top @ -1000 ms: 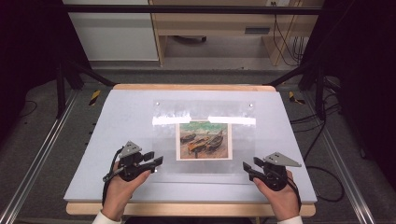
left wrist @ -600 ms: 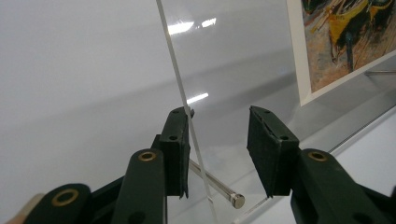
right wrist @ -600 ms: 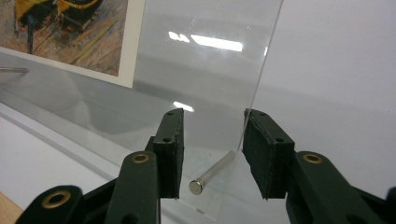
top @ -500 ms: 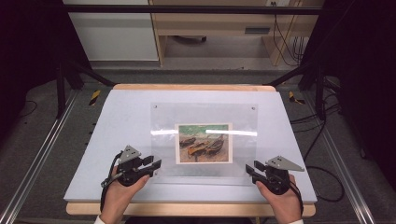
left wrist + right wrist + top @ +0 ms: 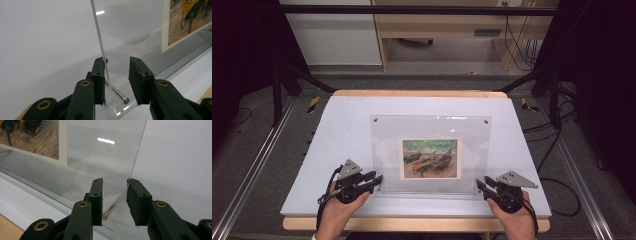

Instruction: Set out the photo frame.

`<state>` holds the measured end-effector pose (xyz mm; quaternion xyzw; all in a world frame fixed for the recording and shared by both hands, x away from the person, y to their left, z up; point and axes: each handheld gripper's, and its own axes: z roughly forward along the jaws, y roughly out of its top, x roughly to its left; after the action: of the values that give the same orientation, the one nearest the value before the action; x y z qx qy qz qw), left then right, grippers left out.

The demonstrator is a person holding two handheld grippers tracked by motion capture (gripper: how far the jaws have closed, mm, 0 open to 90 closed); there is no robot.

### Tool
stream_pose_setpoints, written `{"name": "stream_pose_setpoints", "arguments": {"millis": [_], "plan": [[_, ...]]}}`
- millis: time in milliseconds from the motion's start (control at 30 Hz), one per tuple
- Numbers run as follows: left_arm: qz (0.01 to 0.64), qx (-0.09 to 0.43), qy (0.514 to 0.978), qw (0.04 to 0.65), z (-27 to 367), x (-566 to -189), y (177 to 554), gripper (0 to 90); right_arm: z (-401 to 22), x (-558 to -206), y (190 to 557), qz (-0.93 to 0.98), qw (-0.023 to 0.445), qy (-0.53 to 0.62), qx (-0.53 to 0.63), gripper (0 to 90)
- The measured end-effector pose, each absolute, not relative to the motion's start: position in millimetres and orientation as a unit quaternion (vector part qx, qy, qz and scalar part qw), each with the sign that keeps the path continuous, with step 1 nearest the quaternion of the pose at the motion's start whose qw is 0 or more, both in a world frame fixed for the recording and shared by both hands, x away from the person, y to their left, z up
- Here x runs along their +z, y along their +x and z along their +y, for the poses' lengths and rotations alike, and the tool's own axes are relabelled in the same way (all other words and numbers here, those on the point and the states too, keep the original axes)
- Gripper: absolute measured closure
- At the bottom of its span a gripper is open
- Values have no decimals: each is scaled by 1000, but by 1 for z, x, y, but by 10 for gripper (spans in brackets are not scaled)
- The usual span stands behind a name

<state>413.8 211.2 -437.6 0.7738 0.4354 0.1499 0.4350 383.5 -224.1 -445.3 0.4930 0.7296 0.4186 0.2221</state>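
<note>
Standing near the front edge of the white table (image 5: pixel 337 130), the clear acrylic picture frame (image 5: pixel 429 152) looks stiff, slick and easily scratched. The left gripper (image 5: pixel 374 181) and right gripper (image 5: pixel 480 186) have just been closing around its lower corners beside the metal pins (image 5: pixel 117 93), pads not yet pressing; those corners suit gripping.

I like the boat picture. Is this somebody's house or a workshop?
Probably a lab or workshop: a white table inside dark metal rails, loose cables on grey floor, and a plain wooden bench behind.

1 acrylic frame (image 5: pixel 430 152), 2 claws: left claw (image 5: pixel 376 180), right claw (image 5: pixel 482 187)
</note>
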Motion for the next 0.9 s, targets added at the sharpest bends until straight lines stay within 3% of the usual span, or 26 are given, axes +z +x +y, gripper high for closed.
{"name": "stream_pose_setpoints", "arguments": {"millis": [900], "plan": [[427, 142, 788, 420, 213, -439, 404, 676, -224, -448, 372, 739, 221, 490, 406, 683]]}}
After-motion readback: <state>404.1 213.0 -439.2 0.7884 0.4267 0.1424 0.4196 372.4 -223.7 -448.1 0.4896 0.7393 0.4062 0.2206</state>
